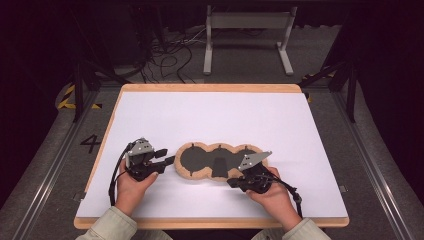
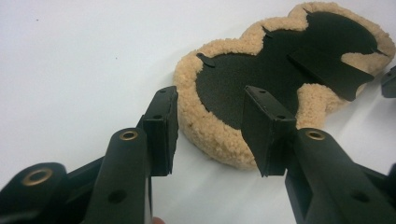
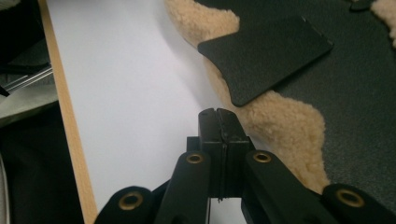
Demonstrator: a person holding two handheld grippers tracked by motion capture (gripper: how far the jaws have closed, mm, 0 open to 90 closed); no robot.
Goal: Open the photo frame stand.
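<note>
A three-lobed pad (image 1: 220,161) lies on the white table top, black backing up, with a tan fleece rim all round it. A loose black flap (image 1: 219,166) lies across its middle. My left gripper (image 1: 167,156) is at the pad's left end. In the left gripper view the pad (image 2: 261,70) sits ahead and my left gripper (image 2: 210,93) is open, its jaws either side of the end lobe's rim without pressing it. My right gripper (image 1: 231,182) is by the pad's near edge, right of the middle. In the right gripper view my right gripper (image 3: 218,114) is shut on nothing, beside the fleece rim (image 3: 280,126).
The white sheet covers a wooden table whose near edge (image 1: 210,222) runs under my forearms. That wooden edge (image 3: 65,116) also shows in the right gripper view. Beyond the table stand a grey metal frame (image 1: 247,22) and loose cables (image 1: 165,55) on the floor.
</note>
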